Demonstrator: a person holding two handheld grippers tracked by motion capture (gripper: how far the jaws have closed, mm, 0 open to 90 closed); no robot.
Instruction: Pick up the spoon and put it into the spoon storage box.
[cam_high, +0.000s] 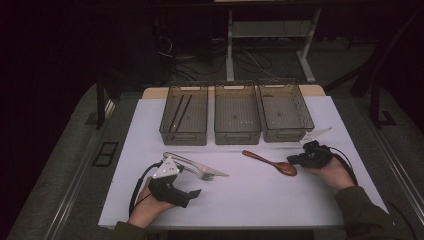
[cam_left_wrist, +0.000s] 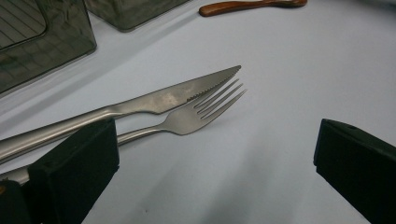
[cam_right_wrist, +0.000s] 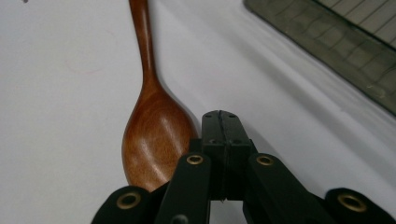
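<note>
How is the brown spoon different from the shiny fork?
The spoon is brown wood with a round bowl; the fork is grey metal with thin tines. The spoon lies alone, its bowl beside the shut right gripper; the fork lies right against a knife, near the open left gripper. Both lie flat on the white table.

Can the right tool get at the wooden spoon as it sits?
Probably yes. The right tool sits right beside the wooden spoon bowl on bare table, nothing between them. But its jaws are shut beside the bowl, gripping nothing, so it would have to open first.
</note>
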